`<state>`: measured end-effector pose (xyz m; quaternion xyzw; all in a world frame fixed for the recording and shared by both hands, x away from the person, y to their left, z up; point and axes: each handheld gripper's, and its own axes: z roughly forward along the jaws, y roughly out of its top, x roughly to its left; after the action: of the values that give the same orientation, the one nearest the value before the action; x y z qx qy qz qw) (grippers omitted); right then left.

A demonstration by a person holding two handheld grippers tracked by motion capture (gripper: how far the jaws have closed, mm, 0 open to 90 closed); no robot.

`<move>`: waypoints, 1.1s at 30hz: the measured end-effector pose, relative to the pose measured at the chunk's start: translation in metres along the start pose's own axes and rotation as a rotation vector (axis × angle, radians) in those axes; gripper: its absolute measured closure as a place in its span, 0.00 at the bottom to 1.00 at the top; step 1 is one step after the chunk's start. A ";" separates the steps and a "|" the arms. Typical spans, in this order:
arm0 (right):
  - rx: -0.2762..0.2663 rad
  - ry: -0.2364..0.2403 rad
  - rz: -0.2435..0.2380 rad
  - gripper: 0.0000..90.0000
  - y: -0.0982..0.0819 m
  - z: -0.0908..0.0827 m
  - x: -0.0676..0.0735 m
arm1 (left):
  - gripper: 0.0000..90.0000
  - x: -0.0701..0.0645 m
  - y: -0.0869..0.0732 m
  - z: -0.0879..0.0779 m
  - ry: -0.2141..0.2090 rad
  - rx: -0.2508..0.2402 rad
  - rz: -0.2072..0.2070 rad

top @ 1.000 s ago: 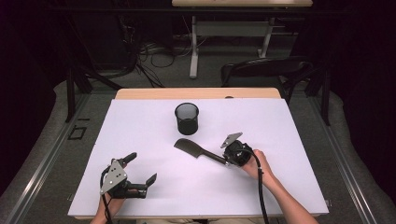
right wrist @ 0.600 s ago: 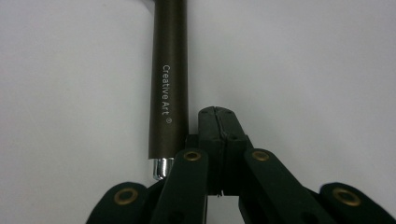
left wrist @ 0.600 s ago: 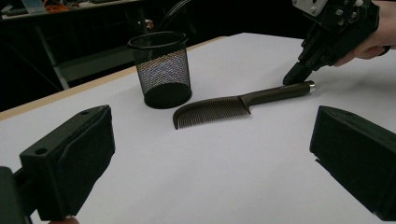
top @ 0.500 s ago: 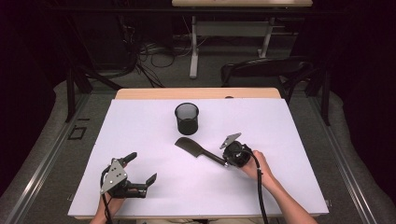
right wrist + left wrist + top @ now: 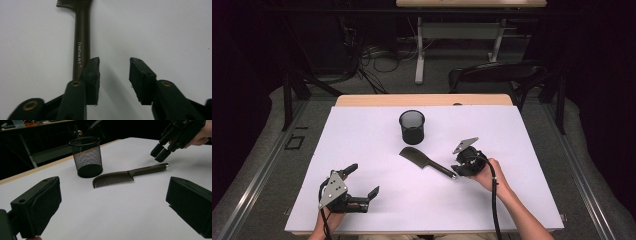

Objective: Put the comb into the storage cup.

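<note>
Brown plastic comb (image 5: 427, 161) flat on white table (image 5: 522, 135); right gripper (image 5: 113, 72) jaws just parted, empty; left gripper (image 5: 362, 184) jaws wide.

We are in what looks like a lab or recording studio, dimly lit and plainly furnished. At its centre we see a worktable (image 5: 362, 150) covered by a white sheet, brightly lit against dark surroundings. Beyond the worktable, loose cables (image 5: 372, 55) lie tangled on a grey carpeted floor (image 5: 442, 85). Behind those, further from the worktable, stands a pale desk frame (image 5: 462, 30) with metal legs. Just past the worktable's far right corner sits a black chair (image 5: 497, 75). Dark metal stands (image 5: 287, 95) flank the worktable's left side.
</note>
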<state>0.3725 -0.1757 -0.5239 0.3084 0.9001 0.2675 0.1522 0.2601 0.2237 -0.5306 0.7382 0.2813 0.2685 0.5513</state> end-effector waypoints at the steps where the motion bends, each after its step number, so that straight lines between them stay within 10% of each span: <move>1: -0.002 0.004 0.002 0.58 0.000 -0.001 0.000 | 0.00 0.000 0.000 0.000 0.001 0.000 -0.004; 14: 0.008 0.049 0.018 0.18 0.008 -0.018 -0.002 | 0.00 0.001 -0.001 0.000 0.001 0.002 -0.005; 33: 0.038 0.084 -0.023 0.00 0.031 -0.018 0.008 | 0.00 0.001 0.000 -0.001 0.005 -0.001 -0.002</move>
<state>0.3725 -0.1570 -0.4923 0.2892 0.9141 0.2614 0.1114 0.2607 0.2252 -0.5307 0.7370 0.2833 0.2701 0.5509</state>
